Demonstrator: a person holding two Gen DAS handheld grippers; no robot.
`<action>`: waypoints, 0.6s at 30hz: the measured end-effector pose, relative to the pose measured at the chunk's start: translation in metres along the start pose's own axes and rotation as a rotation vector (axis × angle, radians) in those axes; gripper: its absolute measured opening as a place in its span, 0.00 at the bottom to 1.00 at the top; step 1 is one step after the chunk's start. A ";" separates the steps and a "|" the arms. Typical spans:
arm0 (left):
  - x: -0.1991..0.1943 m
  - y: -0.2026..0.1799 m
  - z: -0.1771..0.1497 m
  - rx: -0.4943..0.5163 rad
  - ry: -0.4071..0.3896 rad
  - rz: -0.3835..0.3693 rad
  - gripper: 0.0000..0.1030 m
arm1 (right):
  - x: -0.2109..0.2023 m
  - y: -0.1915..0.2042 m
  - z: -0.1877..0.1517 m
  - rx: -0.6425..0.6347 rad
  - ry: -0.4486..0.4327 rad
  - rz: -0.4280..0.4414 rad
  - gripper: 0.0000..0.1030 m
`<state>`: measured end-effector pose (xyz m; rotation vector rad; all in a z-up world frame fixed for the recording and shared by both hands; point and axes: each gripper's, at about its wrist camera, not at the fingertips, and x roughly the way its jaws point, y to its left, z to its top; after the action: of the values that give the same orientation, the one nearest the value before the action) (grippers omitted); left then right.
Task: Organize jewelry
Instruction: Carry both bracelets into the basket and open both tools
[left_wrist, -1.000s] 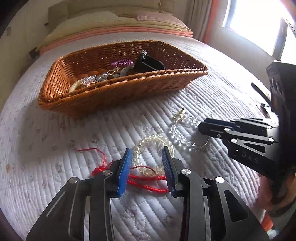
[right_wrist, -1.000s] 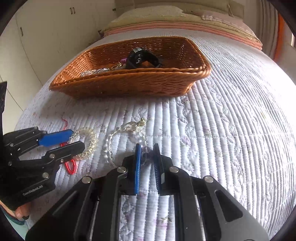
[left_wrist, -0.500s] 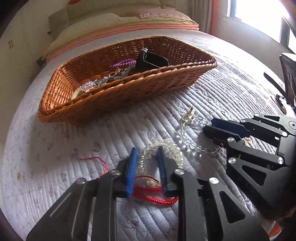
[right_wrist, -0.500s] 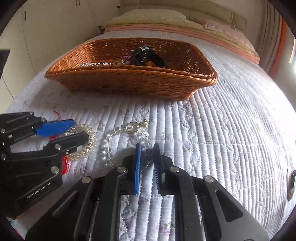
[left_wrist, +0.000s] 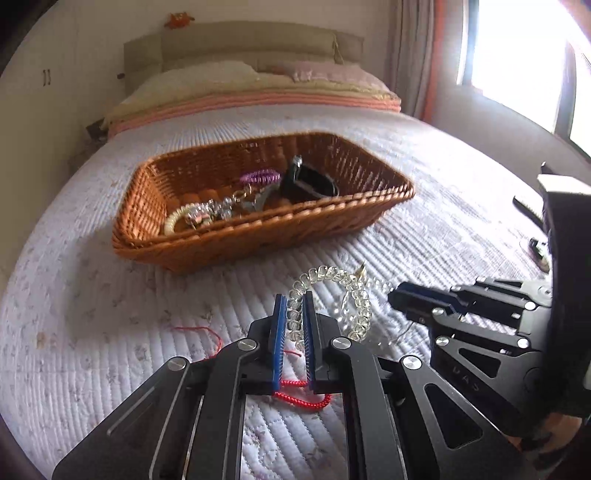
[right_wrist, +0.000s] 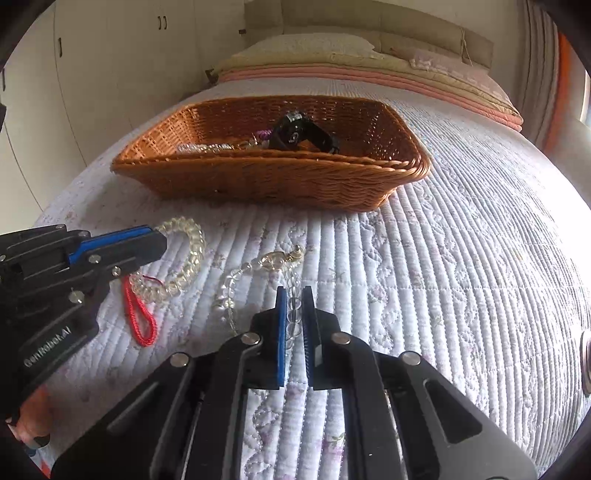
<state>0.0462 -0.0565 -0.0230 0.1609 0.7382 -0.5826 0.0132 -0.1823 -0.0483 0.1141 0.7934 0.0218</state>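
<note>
quilted bedspread (right_wrist: 461, 258), wicker basket (right_wrist: 273, 177); left hand-held gripper (left_wrist: 294, 317) and right hand-held gripper (right_wrist: 294, 314) each pinch bead bracelets.

Clear chunky-bead bracelet (left_wrist: 334, 301), red cord (left_wrist: 303, 397) attached, one side pinched between blue pads of left gripper (left_wrist: 293, 314), ring upright; cord loop trails onto quilt. Second strand, small clear round beads (right_wrist: 236, 291) with gold-tone clasp (right_wrist: 280, 258), lies curved on quilt, one end between pads of right gripper (right_wrist: 294, 314). Wicker basket (left_wrist: 229, 243) beyond both, on quilt, well apart; holds purple coil piece (left_wrist: 258, 177), black watch (left_wrist: 310, 184), silver chain and pale bangle (left_wrist: 177, 218).
</note>
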 end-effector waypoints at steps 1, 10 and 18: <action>-0.006 0.002 0.002 -0.013 -0.022 -0.010 0.07 | -0.003 -0.001 0.000 0.012 -0.002 0.021 0.06; -0.046 0.013 0.015 -0.091 -0.136 -0.100 0.07 | -0.036 -0.012 0.005 0.066 -0.049 0.139 0.06; -0.062 0.018 0.021 -0.106 -0.183 -0.097 0.07 | -0.067 -0.009 0.025 0.050 -0.105 0.176 0.06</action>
<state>0.0322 -0.0214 0.0331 -0.0264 0.5993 -0.6394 -0.0155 -0.1979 0.0156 0.2304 0.6776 0.1613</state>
